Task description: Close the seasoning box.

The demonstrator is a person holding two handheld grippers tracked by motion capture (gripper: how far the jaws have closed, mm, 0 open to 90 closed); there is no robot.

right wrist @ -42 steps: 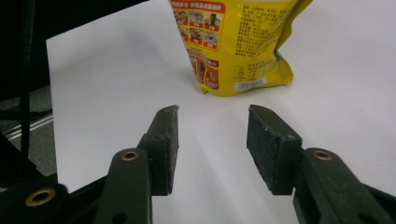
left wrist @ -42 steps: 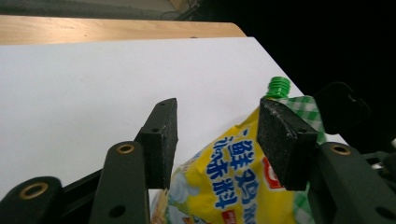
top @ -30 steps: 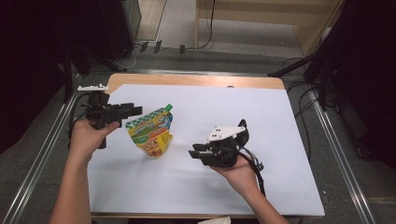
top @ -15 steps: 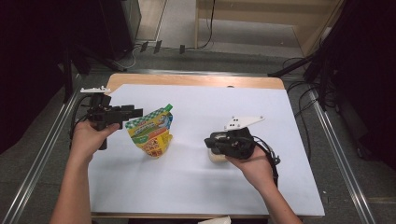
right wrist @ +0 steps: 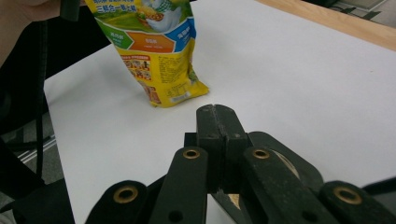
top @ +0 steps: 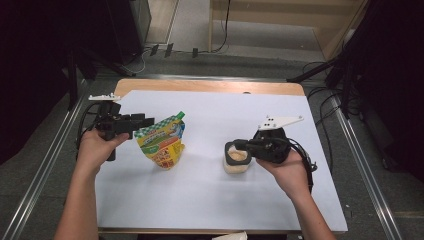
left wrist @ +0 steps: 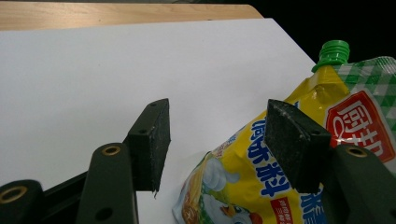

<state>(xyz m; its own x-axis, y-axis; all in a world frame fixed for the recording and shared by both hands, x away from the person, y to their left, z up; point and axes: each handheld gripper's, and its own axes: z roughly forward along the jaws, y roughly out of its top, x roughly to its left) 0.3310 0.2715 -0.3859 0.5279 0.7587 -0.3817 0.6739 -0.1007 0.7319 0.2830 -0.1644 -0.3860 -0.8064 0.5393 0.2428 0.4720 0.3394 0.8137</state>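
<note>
LEFT: left gripper [top: 139, 121] jaws apart, astride top edge of pouch [top: 162, 141]; pouch upright, left of centre, long axis vertical | RIGHT: right gripper [top: 239, 145] jaws together over small cup [top: 237, 159], right of pouch; left hand nearer pouch

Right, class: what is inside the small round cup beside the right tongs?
The cup holds something tan or beige, seen from above. What it is, and how deep it goes, cannot be told; the right tongs cover part of the rim.
</note>
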